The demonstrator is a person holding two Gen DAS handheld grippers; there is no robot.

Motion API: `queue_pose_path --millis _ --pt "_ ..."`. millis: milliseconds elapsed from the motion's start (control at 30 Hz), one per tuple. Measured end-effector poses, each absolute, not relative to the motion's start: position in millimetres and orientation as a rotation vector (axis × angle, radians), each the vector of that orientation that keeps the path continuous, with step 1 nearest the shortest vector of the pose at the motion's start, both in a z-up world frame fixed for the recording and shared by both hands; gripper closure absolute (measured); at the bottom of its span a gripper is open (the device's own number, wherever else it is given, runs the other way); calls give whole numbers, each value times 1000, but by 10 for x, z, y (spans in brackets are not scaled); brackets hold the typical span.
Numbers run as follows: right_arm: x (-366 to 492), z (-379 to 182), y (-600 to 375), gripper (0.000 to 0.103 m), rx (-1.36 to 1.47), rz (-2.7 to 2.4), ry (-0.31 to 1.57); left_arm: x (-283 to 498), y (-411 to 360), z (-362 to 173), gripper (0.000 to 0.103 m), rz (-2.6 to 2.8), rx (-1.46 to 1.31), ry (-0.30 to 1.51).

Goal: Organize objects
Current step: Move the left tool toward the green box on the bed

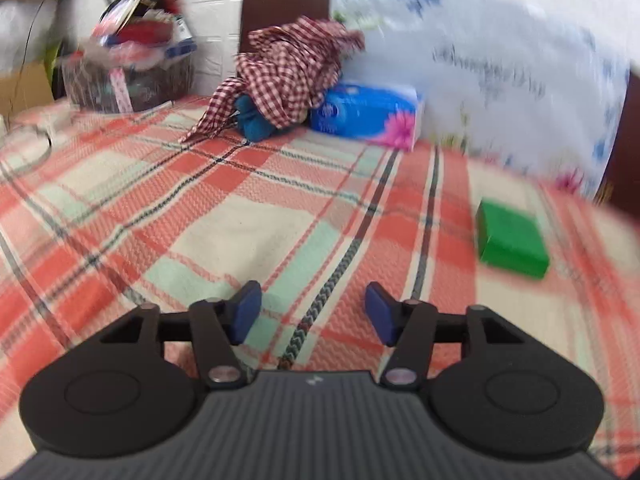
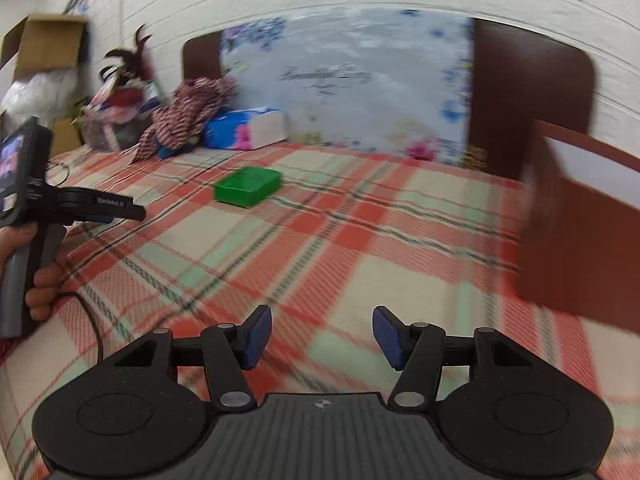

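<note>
Flat rectangular green box [image 2: 248,187] lying on the plaid bedspread [image 2: 360,248]; left gripper [image 1: 312,310] and right gripper [image 2: 322,332] both spread wide, empty.

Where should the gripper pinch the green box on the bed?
Probably across its two long side faces, coming down from above. The green box lies flat on the plaid blanket with nothing touching it, and it looks narrow enough for the open right gripper.

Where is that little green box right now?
The green box lies alone on the plaid bedspread, out ahead of both open claws, short of the blue tissue box by the headboard.
</note>
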State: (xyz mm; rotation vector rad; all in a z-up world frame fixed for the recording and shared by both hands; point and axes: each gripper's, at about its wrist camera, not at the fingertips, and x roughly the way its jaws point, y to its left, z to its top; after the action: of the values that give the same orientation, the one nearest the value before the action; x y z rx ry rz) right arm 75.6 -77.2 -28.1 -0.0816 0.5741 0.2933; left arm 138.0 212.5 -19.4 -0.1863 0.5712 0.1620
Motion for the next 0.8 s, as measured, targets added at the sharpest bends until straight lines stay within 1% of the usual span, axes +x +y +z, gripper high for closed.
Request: queue_pose_path --millis 33,67,167,200,267,367,467,500,567,600,700,800 --pt "889 -277 -651 46 -88 312 569 1377 2132 -196 42 162 -185 565" --pt "1028 -266 -550 43 -82 328 565 1374 2113 -204 41 165 -171 557" --pt "1485 -201 -268 27 -26 355 540 1357 2109 -205 39 152 -175 541" --pt "1638 -186 -163 23 -9 353 532 1354 2134 -206 39 146 -200 535" --pt "1929 -181 40 22 14 354 536 1356 2202 -213 39 135 -242 526" --pt "2282 -255 289 22 23 331 574 1339 2145 -220 38 129 -259 518" --pt "2530 -362 402 25 -27 273 627 1334 2166 -226 38 122 -277 512" --pt "2544 -370 402 32 -44 263 629 1333 2172 -228 37 120 -282 510" --pt "2454 -346 356 41 -74 255 623 1331 2173 -229 37 117 -288 509" --pt "2370 -344 298 42 -80 264 623 1331 2174 -229 37 116 -289 508" --pt "1977 -356 19 43 -108 278 613 1332 2172 -228 36 116 -285 510" --pt "1410 -360 -413 43 -100 238 603 1341 2155 -225 35 116 -270 517"
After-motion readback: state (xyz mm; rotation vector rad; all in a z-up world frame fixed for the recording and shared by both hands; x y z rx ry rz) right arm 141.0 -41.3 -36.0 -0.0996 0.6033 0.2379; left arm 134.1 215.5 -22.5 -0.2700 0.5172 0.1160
